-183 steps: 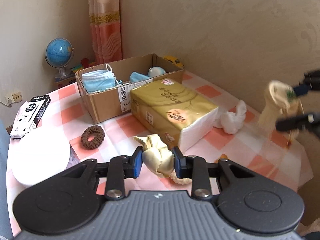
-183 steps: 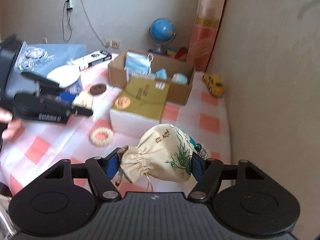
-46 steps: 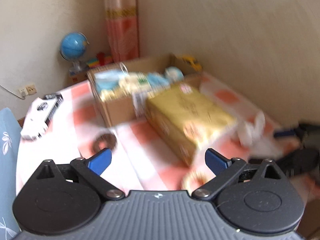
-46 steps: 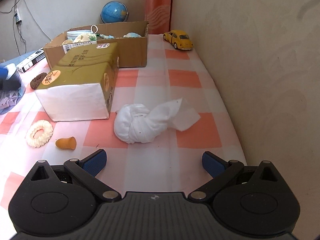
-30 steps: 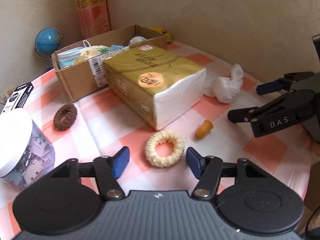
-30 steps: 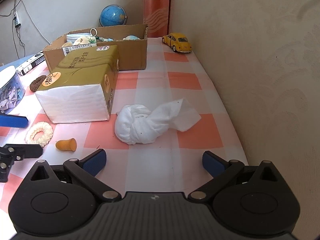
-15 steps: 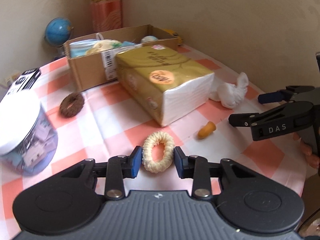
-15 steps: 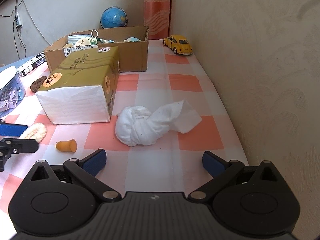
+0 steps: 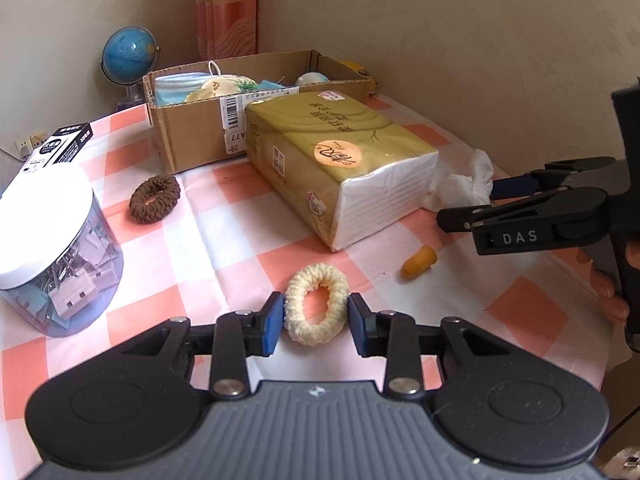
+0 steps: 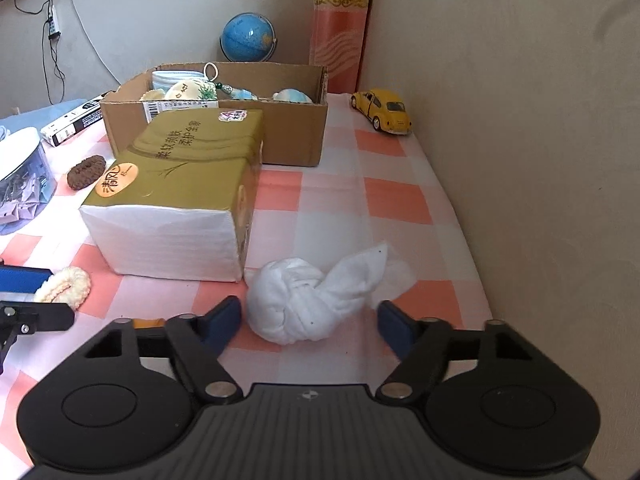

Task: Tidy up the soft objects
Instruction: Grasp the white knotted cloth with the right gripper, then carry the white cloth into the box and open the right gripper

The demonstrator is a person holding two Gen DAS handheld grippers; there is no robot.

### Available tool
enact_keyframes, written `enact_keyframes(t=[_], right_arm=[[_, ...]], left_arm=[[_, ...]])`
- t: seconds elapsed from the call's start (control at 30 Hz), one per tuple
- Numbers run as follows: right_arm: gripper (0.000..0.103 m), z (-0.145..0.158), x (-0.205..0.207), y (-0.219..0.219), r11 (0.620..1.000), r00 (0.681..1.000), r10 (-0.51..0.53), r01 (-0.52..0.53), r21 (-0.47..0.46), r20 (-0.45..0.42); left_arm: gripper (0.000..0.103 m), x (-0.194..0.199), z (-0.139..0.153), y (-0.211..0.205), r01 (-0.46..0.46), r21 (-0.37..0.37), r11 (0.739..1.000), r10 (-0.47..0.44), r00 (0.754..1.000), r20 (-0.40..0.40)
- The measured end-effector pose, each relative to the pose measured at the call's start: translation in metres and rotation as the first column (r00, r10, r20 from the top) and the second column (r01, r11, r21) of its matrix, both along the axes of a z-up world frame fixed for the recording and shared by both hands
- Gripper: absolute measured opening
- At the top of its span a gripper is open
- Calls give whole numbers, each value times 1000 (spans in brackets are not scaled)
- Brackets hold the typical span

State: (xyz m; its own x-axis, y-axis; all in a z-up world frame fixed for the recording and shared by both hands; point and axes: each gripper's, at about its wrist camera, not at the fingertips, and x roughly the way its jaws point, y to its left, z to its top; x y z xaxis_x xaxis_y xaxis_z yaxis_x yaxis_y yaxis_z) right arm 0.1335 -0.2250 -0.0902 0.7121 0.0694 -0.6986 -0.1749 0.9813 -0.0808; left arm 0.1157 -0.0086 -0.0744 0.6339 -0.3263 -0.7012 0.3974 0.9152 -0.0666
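**Scrunchie pinched, knotted cloth straddled**

Left wrist: left gripper [image 9: 316, 322] squeezing cream knitted scrunchie [image 9: 316, 309] into an oval near the tabletop's [image 9: 224, 240] near edge; cardboard box [image 9: 192, 132] at the far corner.

Right wrist: right gripper [image 10: 310, 322] closing in, straddling white knotted cloth [image 10: 304, 300], pads not yet pressing, near the wall-side edge.

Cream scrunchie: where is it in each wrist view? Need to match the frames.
Left wrist: cream scrunchie at lower centre, squeezed between the left gripper pads.
Right wrist: cream scrunchie at the left edge, partly hidden behind the left gripper's fingers.
Shared landmark: the gold tissue pack, just beyond the scrunchie in both.
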Motion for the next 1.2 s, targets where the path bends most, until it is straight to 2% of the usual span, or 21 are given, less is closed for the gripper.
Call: enact_keyframes(t=[0.03, 0.07, 0.3, 0.33, 0.37, 0.4, 0.43, 0.6, 0.67, 0.7, 0.73, 0.93, 1.2], right_arm=[[63, 1, -2, 0, 1000, 1000, 3, -3, 5, -2], [56, 1, -2, -1, 1000, 1000, 1, -1, 11, -5], [55, 5, -7, -8, 999, 1000, 17, -17, 36, -18], [56, 4, -7, -8, 999, 999, 21, -20, 39, -26], [63, 5, -8, -8, 999, 1000, 17, -17, 37, -20], [75, 5, -9, -7, 999, 1000, 21, -20, 34, -14], [78, 6, -9, -7, 999, 1000, 25, -25, 31, -4], [80, 7, -3, -5, 999, 999, 25, -25, 20, 20], [75, 5, 1, -3, 1000, 1000, 24, -24, 5, 17], [61, 5, 2, -2, 1000, 1000, 20, -20, -2, 14], [58, 4, 3, -2, 1000, 1000, 16, -16, -7, 4], [58, 20, -7, -7, 1000, 1000, 18, -18, 1, 24], [58, 71, -8, -12, 995, 991, 96, -99, 30, 92]], left_arm=[[33, 0, 0, 0, 1, 1, 1000, -1, 1000, 0], [33, 0, 0, 0, 1, 1, 1000, -1, 1000, -1], [33, -2, 1, 1, 2, -2, 1000, -2, 1000, -5], [33, -2, 1, 2, 0, -2, 1000, 0, 1000, -5], [33, -2, 1, 2, -1, -4, 1000, 1, 1000, -6], [33, -2, 1, 2, -2, -7, 1000, 2, 1000, -6], [33, -2, 1, 3, -3, -9, 1000, 3, 1000, -6], [33, -3, 0, 2, -3, -13, 1000, 2, 1000, -5], [33, -3, 0, 2, 0, -12, 1000, 0, 1000, -6], [33, -3, 0, 2, 1, -14, 1000, -1, 1000, -7], [33, -4, 1, 2, 2, -15, 1000, -2, 1000, -8], [33, -6, 6, 2, 26, -2, 1000, -26, 1000, -13], [33, -11, 22, 9, 29, -12, 1000, -29, 999, 29]])
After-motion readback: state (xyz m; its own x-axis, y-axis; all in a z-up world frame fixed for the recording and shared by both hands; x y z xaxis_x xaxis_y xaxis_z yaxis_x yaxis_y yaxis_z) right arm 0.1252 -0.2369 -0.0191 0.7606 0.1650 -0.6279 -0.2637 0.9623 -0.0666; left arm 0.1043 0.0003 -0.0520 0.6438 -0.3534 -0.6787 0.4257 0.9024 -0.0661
